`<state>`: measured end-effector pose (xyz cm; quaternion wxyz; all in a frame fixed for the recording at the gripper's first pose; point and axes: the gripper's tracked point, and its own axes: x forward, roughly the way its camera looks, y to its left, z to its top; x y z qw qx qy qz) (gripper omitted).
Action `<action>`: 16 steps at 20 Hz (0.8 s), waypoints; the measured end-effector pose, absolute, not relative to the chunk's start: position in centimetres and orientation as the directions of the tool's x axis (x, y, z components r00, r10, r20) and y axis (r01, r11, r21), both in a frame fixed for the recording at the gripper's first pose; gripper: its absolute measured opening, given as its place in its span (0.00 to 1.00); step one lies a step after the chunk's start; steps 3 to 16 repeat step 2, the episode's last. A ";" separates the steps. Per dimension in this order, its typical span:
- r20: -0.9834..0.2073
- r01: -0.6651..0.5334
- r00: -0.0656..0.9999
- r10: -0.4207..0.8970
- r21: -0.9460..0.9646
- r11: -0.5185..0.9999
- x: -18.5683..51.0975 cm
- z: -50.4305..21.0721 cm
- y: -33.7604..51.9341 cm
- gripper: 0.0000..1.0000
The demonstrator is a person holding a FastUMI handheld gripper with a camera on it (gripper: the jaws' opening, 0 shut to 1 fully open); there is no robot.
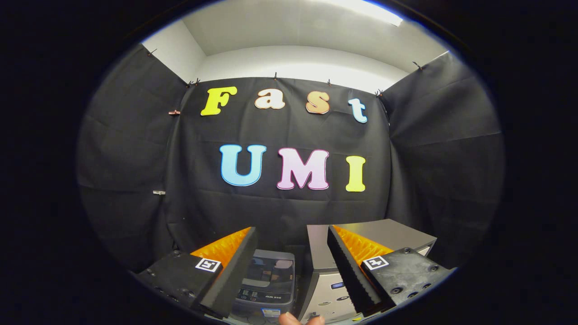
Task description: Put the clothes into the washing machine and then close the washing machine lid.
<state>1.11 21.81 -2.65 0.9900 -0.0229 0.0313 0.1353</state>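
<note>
Black cloth hangs as the booth's wall across the middle of the frame, pinned with small clips [174, 112] along its top edge, and above it runs a white wall and ceiling with a bright light strip [361, 8] at the upper right. Down at the bottom centre, the gripper [289, 271] points forward with its two fingers spread wide apart, nothing held between them; each finger carries a small square black-and-white marker tag [208, 264] on its upper face. Between the fingers, low in the frame, sits a small dark-grey top-loading washing machine with a tinted see-through lid [270, 282]; the lid lies flat, and a control strip runs along its front edge with faint writing too small to make out. A little sticker [270, 312] shows on its front, unreadable. Just to its right, partly behind the right finger, stands a silver-grey box-shaped appliance [370, 232] with buttons on its pale front panel. At the very bottom, below the machines, fingertips of a person's hand [300, 319] peek in. Clothes cannot be made out here.
</note>
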 end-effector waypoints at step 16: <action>-0.067 -0.271 0.961 0.268 -0.037 0.962 1.0 -2.7 21.9 0.98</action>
